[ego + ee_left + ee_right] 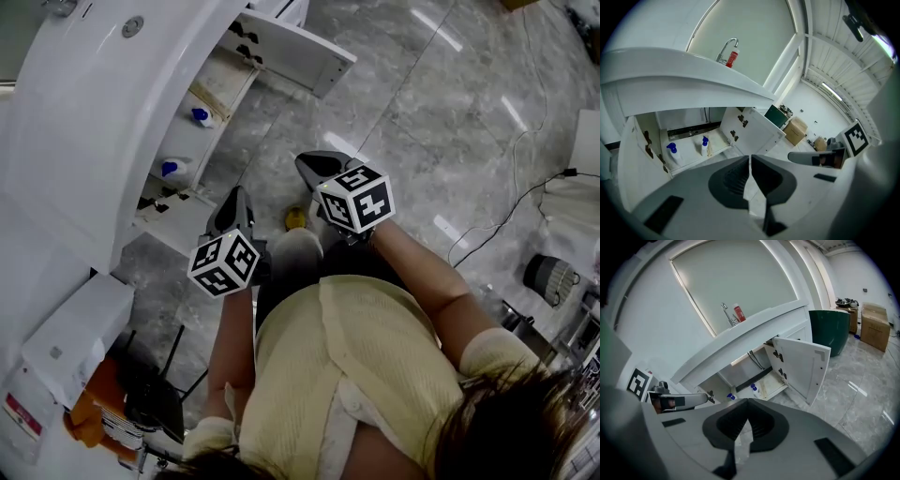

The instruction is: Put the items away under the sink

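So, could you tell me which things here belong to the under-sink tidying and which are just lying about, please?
Job: open cabinet under the sink; blue-capped bottles inside it; left gripper and right gripper, both shut and empty; probably the yellow item on the floor.
Lying about: red bottle by the tap; green tub; cardboard boxes.

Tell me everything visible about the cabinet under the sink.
The cabinet is white, set under a curved white countertop. Both doors stand swung open, dark hinges on their inner faces. Dark hoses hang at its back wall. On its pale floor stand two white bottles with blue caps, upright and apart.
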Available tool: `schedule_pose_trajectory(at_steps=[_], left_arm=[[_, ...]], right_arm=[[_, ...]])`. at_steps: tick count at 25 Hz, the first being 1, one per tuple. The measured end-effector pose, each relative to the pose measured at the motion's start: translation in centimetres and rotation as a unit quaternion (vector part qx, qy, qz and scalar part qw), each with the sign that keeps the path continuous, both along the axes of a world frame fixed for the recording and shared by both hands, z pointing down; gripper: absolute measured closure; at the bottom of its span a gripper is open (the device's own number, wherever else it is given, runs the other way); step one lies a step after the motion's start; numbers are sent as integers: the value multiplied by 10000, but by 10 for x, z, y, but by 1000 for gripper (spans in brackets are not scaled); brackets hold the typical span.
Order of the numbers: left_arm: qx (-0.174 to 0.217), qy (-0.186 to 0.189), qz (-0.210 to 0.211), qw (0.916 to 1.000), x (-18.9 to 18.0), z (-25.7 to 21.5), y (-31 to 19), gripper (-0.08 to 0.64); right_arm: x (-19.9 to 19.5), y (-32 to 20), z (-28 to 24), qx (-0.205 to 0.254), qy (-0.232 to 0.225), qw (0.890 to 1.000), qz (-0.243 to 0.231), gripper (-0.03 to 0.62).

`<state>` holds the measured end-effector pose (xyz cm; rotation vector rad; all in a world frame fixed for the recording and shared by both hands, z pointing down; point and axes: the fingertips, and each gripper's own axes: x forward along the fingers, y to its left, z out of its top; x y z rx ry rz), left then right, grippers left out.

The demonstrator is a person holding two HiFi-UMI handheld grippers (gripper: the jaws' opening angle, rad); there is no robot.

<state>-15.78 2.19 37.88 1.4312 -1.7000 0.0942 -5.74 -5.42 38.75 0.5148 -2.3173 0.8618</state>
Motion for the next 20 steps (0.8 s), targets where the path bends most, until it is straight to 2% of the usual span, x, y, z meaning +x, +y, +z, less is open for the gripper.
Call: schedule_pose_trajectory(at_steps=[13, 20], left_arm=[[-53, -25, -436, 9990, -12, -1, 22, 509], [-9, 183, -615, 9979, -12, -2, 27, 509]], right_arm=[[-7, 19, -9, 79, 40, 9997, -249, 567], [-13, 27, -9, 80, 79, 9990, -430, 568]])
